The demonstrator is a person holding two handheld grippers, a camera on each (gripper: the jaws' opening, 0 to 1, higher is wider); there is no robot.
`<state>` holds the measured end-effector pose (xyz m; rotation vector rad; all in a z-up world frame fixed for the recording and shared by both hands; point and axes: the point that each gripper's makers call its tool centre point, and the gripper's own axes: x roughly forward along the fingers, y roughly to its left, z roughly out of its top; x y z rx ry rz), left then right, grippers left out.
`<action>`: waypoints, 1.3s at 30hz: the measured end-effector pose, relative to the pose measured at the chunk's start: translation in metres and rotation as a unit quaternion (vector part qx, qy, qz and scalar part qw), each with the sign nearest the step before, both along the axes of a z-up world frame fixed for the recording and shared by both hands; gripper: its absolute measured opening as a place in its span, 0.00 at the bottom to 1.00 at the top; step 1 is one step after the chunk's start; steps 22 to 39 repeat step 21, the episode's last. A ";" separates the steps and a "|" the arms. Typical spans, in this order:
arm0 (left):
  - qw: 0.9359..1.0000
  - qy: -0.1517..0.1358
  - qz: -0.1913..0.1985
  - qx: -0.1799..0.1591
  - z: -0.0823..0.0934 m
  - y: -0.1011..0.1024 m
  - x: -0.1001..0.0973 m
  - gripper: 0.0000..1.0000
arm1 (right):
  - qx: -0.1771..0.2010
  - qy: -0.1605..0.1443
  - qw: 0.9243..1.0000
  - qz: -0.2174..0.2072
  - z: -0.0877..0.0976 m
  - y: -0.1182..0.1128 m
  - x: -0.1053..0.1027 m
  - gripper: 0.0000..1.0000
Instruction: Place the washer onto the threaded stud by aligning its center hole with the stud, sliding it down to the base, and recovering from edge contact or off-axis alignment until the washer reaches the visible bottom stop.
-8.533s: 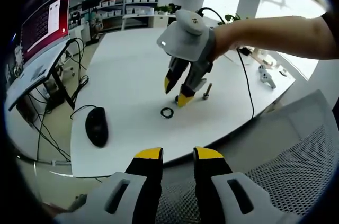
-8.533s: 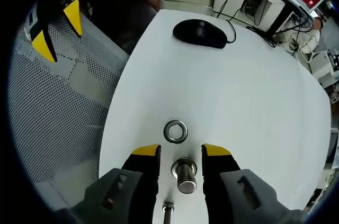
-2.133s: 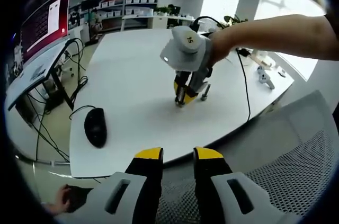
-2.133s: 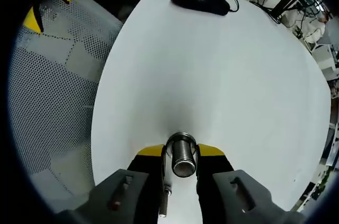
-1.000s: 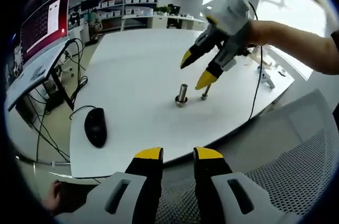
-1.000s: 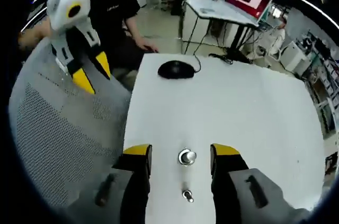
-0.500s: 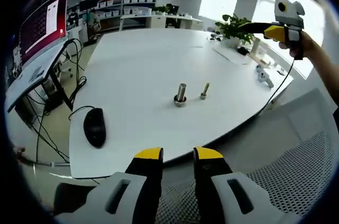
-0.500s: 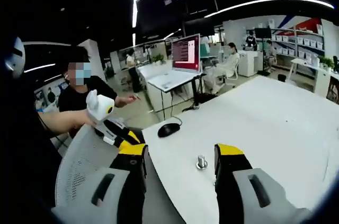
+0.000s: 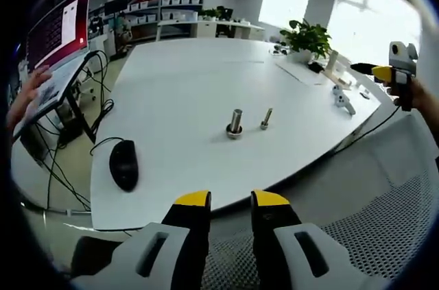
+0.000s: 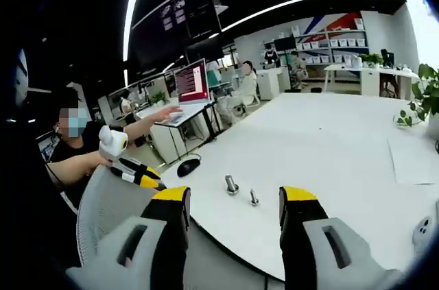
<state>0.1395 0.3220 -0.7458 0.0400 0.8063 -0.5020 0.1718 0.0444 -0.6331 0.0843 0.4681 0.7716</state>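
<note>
Left gripper view: left gripper (image 9: pixel 229 199) parked low over the mesh chair back (image 9: pixel 357 235), jaws a little apart and holding nothing, near the counter (image 9: pixel 171 84) edge. Threaded stud (image 9: pixel 234 123) upright mid-counter, with a ring at its foot that reads as the washer (image 9: pixel 234 134) lying flat against the base, though too small to be sure it sits fully down. Small bolt (image 9: pixel 265 118) just beside the stud, apart from it. Judged from this, placement looks done; best to check for an even ring all round the base and no tilt before calling it seated, and to come back straight down along the stud axis if one edge rides high. Computer mouse (image 9: pixel 124 164) with its cable near the left counter edge, well apart from the stud; broad bare surface around the stud, so free approach from most sides. Right gripper (image 9: pixel 384 74) far off past the right counter edge, state impossible to tell from here. Right gripper view: right gripper (image 10: pixel 234 208) with jaws wide apart and empty, held well back beyond the counter edge. Stud and bolt (image 10: pixel 253 197) small in the gap between the jaws, mouse (image 10: pixel 188 166) beyond, left gripper at the left by the chair; monitor (image 10: pixel 193 81) and desks far behind, clear of the work
</note>
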 end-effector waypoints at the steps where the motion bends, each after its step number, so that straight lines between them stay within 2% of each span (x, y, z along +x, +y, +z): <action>1: 1.000 0.000 0.000 0.000 0.000 0.000 0.000 0.21 | -0.003 -0.001 1.000 -0.003 -0.002 -0.003 -0.002 0.54; 5: 1.000 0.000 0.000 0.001 0.000 0.000 0.000 0.21 | 0.006 0.001 0.999 -0.038 -0.009 -0.013 -0.005 0.54; 9: 1.000 -0.001 -0.002 0.001 0.000 0.000 0.000 0.21 | 0.018 0.010 0.999 -0.047 -0.018 -0.008 -0.011 0.55; 13: 1.000 -0.002 0.000 0.000 0.001 0.000 0.000 0.21 | 0.034 0.014 0.997 -0.068 -0.025 -0.004 -0.010 0.60; 16: 1.000 -0.004 0.001 -0.001 0.001 0.000 0.001 0.21 | 0.047 0.021 0.996 -0.076 -0.031 -0.003 -0.007 0.60; 21: 1.000 -0.007 0.004 -0.002 0.002 0.001 0.001 0.22 | 0.040 0.024 0.995 -0.088 -0.038 -0.012 -0.005 0.60; 39: 1.000 -0.007 0.004 -0.002 0.002 0.001 0.001 0.22 | 0.040 0.024 0.995 -0.088 -0.038 -0.012 -0.005 0.60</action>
